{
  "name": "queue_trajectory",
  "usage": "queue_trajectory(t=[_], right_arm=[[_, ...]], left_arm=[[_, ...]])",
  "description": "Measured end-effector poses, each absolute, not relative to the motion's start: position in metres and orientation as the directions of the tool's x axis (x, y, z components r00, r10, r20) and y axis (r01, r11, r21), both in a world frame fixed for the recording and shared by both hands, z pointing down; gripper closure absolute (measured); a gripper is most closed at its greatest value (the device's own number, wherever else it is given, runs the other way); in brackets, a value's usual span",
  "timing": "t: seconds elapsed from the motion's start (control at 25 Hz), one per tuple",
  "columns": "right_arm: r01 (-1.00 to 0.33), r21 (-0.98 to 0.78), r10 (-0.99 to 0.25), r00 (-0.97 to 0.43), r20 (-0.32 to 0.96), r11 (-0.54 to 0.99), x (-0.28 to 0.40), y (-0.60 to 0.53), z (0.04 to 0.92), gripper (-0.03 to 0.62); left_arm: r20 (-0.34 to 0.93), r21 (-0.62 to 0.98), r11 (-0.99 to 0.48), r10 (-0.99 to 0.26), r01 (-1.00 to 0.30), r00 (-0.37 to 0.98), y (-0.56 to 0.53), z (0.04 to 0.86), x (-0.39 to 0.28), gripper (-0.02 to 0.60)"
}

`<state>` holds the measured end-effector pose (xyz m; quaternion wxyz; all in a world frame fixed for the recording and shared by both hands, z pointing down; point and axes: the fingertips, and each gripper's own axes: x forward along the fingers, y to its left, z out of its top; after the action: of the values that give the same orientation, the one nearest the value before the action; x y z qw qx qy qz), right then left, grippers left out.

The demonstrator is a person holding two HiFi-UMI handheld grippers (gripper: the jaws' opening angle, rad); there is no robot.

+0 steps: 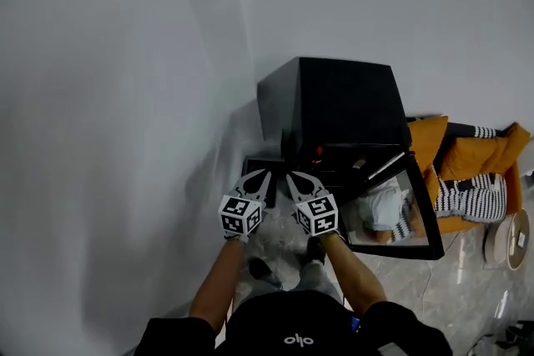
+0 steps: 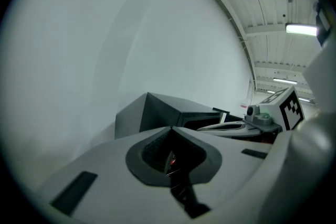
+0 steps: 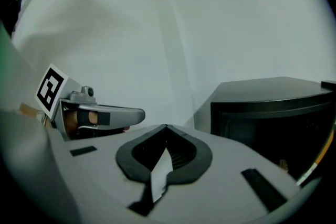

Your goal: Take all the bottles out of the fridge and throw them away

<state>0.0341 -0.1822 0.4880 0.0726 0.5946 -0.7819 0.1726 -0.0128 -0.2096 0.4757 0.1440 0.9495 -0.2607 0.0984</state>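
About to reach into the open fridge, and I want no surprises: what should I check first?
1. The fridge door stands open: ok.
2. The left gripper is empty: ok.
3. The right gripper is empty: ok.
4. Jaws apart, ready to grab: not ok, both pairs are together.
5. Any bottles seen inside the fridge: cannot tell, the interior is dark.

Head view: from above the person, faces steeply down, fridge (image 1: pixel 334 108) a bit away in front. Left & right gripper views: low behind own jaws, nearly level, nearer to the fridge. All 3 share it.
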Motion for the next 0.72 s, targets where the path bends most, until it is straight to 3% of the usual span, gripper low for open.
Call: queue_trajectory(t=[0.72], right_arm=[[-0.989,-0.131,-0.956,0.034,0.292,-0.075,0.166,-0.113,0.443,0.586]], left_arm=[[0.223,0.24,-0.917,-0.268,-0.319,0.937,-0.158,0.439,0.104,0.58]])
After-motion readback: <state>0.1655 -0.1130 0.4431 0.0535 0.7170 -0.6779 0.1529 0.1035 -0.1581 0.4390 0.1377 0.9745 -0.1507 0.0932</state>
